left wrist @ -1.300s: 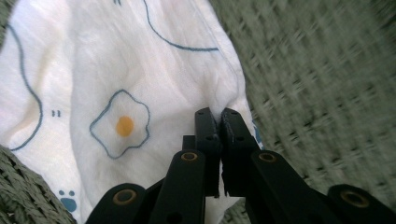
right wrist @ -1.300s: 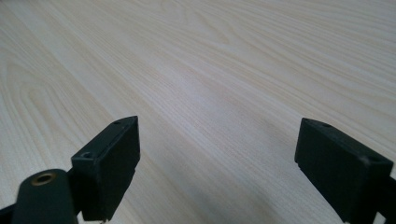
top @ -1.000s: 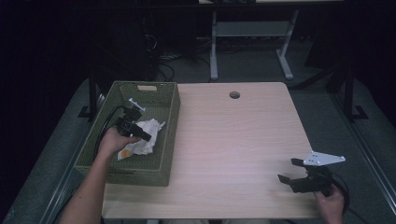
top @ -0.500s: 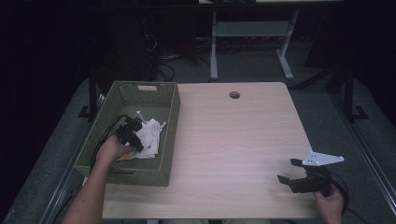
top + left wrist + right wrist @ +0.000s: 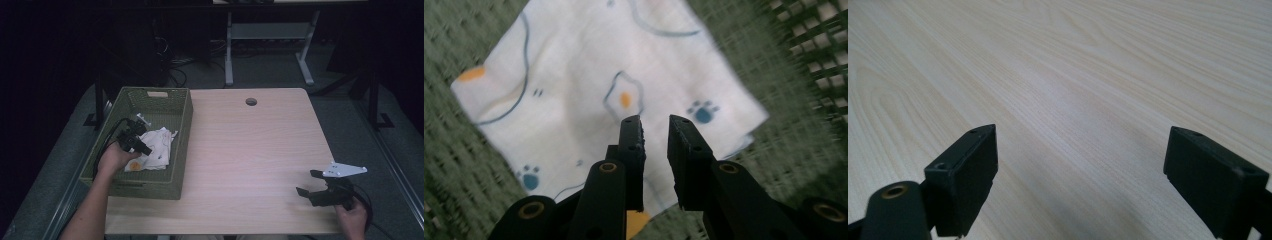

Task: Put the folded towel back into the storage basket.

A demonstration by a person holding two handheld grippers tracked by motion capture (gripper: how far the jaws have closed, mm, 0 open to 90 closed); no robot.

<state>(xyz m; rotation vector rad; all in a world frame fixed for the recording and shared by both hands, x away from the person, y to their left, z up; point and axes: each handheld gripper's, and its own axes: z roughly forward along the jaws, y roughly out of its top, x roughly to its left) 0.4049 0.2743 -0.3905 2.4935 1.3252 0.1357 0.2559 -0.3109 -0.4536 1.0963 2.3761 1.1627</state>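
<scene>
- Left gripper (image 5: pixel 141 146): held inside the green basket at the left of the desk, over the white cloth. Its jaws had just been closing and stood nearly together, a narrow gap left between them. In the left gripper view (image 5: pixel 655 131) the tips lay over the cloth's printed face; whether any fabric was pinched between them could not be told.
- Right gripper (image 5: pixel 308 183): held low over the near right part of the desk, well apart from the basket. Jaws spread wide, nothing between them; in the right gripper view (image 5: pixel 1080 165) bare wood showed in the gap.
- Cloth (image 5: pixel 156 150): white, printed with fried eggs, blue paw marks and thin blue lines, with orange patches. Lay crumpled on the floor of the basket, toward its near half, partly under the left gripper. Seen close in the left gripper view (image 5: pixel 589 75).
- Basket (image 5: pixel 182 125): green, rectangular, lattice-walled, with a handle slot in its far wall. Stood on the left edge of the desk.
- Desk (image 5: pixel 250 150): pale wood grain, with a round cable hole near the middle of its far edge.
- Left hand (image 5: pixel 114 159): gripped the left gripper from the near side, forearm over the basket's near wall.
</scene>
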